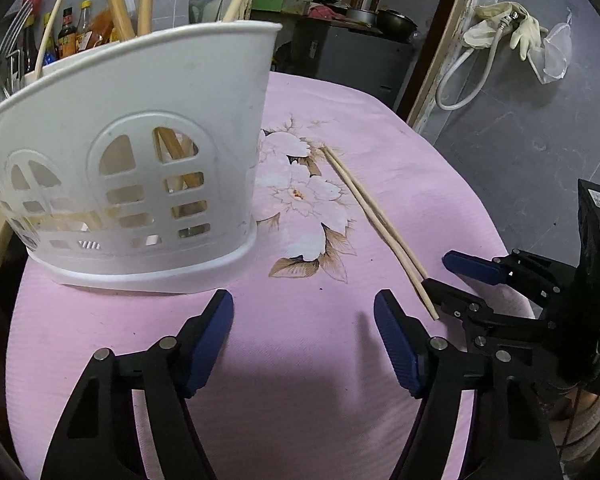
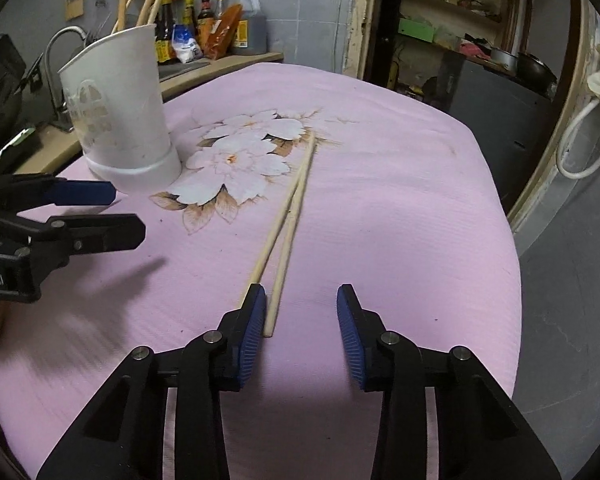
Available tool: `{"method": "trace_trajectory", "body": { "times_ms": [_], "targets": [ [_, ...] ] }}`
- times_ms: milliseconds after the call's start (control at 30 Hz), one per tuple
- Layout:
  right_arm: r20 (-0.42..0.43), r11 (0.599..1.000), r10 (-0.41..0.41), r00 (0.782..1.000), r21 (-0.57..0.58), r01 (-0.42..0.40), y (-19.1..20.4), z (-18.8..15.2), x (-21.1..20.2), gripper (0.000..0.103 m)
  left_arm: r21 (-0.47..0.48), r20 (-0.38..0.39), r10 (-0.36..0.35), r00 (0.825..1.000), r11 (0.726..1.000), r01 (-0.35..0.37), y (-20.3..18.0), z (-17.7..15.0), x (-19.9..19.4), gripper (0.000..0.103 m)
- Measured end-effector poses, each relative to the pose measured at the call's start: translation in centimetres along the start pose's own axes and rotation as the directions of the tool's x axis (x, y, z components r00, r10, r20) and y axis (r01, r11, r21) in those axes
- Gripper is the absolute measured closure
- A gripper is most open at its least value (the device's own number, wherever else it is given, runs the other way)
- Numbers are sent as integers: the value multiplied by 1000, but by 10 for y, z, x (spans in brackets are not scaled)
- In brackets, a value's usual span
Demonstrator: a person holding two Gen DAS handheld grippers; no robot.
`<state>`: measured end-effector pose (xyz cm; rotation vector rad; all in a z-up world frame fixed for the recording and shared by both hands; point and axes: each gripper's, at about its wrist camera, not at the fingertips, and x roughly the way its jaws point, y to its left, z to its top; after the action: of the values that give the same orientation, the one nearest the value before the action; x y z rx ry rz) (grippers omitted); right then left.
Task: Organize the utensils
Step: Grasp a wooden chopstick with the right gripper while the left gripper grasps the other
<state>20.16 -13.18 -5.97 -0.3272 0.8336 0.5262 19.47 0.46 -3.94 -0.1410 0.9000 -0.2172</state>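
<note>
A pair of wooden chopsticks (image 2: 290,216) is lying on the pink flowered tablecloth (image 2: 400,208), well apart from the white slotted utensil holder (image 1: 140,152), which is standing upright and already holding chopsticks and a fork; the sticks are touching at their far tips and spreading slightly at the near ends. The right gripper (image 2: 302,312) is sitting partly open, with one stick's near end between its fingers and the other stick disappearing behind its left finger; no pad is pressing yet. The left gripper (image 1: 304,332) is hovering wide and empty over bare cloth. The sticks are looking light, stiff, thin and smooth, likely to roll or scissor apart; pinching both together near the ends seems safest. Lettering ending "oot.AI" is showing on the left gripper's body; the bottle labels are too small to read.
</note>
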Motion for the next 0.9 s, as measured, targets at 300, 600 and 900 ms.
{"method": "trace_trajectory", "body": {
  "times_ms": [300,600,900],
  "targets": [
    [9,999,-50,999,6,50,-21,2,1,99,12,-23,-44,999,999,44,-10,8,5,50],
    [29,995,-78,997,60,76,-47,-16,-17,99,55,-110,-109,988,992,116,-44,38,44,67],
    [29,994,-54,998,98,51,-50,-30,-30,100,34,-154,-79,985,996,85,-51,58,73,95]
  ]
}}
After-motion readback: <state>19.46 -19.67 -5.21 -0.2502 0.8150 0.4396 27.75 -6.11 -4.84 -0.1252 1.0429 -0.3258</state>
